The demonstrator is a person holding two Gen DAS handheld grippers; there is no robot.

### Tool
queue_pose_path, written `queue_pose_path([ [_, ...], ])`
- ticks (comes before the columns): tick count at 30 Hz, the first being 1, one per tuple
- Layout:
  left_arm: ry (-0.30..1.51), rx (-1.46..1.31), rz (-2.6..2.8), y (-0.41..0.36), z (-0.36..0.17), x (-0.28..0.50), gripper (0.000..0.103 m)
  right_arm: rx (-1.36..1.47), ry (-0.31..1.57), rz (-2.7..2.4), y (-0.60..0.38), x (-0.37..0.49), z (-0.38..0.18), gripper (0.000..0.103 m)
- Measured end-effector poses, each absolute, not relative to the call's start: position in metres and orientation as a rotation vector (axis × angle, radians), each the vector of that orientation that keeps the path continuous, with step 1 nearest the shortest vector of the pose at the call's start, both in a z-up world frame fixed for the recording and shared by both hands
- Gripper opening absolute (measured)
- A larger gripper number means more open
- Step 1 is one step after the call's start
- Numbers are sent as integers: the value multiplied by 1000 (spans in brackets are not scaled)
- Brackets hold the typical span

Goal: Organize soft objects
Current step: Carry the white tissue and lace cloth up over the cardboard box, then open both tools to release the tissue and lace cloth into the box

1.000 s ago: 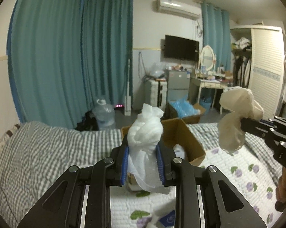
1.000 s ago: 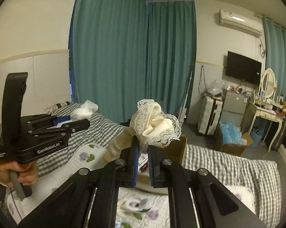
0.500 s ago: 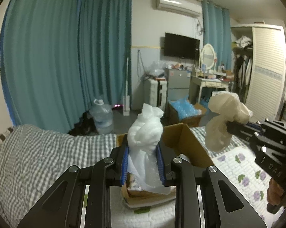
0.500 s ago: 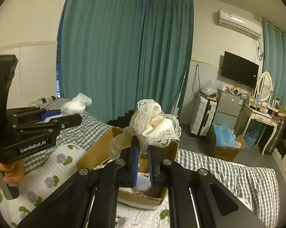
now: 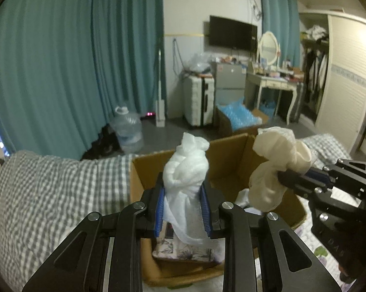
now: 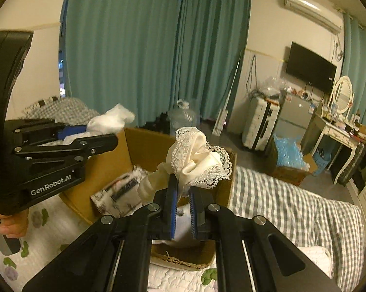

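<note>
My left gripper is shut on a bundle of white cloth and holds it above the open cardboard box on the bed. My right gripper is shut on a cream lace-trimmed cloth, also over the box. In the left wrist view the right gripper comes in from the right with the cream cloth. In the right wrist view the left gripper shows at the left with the white cloth. The box holds printed fabric and packets.
The box stands on a bed with a grey checked blanket and a floral quilt. Beyond the bed are teal curtains, a water jug, a suitcase, a second box of blue items and a dressing table.
Both grippers have moved forward and lower, bringing their cloths over the open box. The box now looks larger and closer in both views. Both grips stay shut.
</note>
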State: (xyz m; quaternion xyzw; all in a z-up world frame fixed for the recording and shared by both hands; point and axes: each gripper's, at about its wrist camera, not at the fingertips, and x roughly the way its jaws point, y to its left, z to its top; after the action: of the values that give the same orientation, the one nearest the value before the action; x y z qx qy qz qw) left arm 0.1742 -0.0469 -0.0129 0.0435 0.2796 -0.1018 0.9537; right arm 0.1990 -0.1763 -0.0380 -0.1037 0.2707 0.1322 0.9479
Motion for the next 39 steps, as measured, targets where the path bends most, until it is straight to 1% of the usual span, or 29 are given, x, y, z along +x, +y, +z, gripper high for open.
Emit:
queue_pose_path([
  [7, 679, 137, -217, -65, -44, 191, 26, -247, 641, 279, -173, 215, -64, 9],
  [8, 703, 142, -217, -67, -49, 193, 26, -250, 653, 280, -173, 217, -66, 9],
  [9, 727, 146, -220, -68, -53, 195, 29, -253, 668, 280, -173, 219, -69, 9],
  [14, 752, 172, -218, -76, -62, 194, 31, -266, 704, 289, -172, 221, -79, 9],
  [15, 760, 170, -220, -76, -63, 195, 33, -268, 703, 288, -172, 221, -79, 9],
  [16, 767, 164, -220, -76, -63, 195, 36, -268, 698, 289, -173, 220, -78, 13],
  [17, 766, 160, -213, -76, -63, 196, 40, -266, 695, 292, -174, 219, -77, 22],
  [18, 763, 156, -211, -74, -62, 196, 44, -263, 690, 293, -175, 218, -75, 27],
  [19, 754, 149, -215, -73, -59, 195, 46, -259, 685, 292, -174, 216, -73, 36],
  [20, 742, 145, -219, -73, -56, 194, 51, -250, 677, 292, -176, 214, -71, 41],
  [21, 731, 144, -220, -72, -52, 193, 58, -240, 666, 291, -179, 212, -68, 42],
  [25, 651, 123, -229, -67, -31, 182, 65, -228, 648, 274, -184, 207, -58, 42],
  [27, 626, 114, -228, -65, -21, 179, 76, -214, 625, 263, -188, 202, -50, 43],
  [29, 595, 97, -222, -62, -11, 174, 77, -206, 604, 256, -188, 194, -42, 50],
  [34, 538, 73, -203, -53, 13, 161, 78, -191, 549, 251, -191, 178, -19, 52],
  [36, 520, 56, -191, -47, 23, 155, 78, -182, 513, 248, -192, 169, -7, 55],
  [38, 512, 28, -179, -39, 30, 150, 78, -171, 483, 246, -193, 162, 4, 66],
  [39, 507, 10, -167, -34, 34, 147, 78, -162, 470, 249, -194, 156, 11, 67],
])
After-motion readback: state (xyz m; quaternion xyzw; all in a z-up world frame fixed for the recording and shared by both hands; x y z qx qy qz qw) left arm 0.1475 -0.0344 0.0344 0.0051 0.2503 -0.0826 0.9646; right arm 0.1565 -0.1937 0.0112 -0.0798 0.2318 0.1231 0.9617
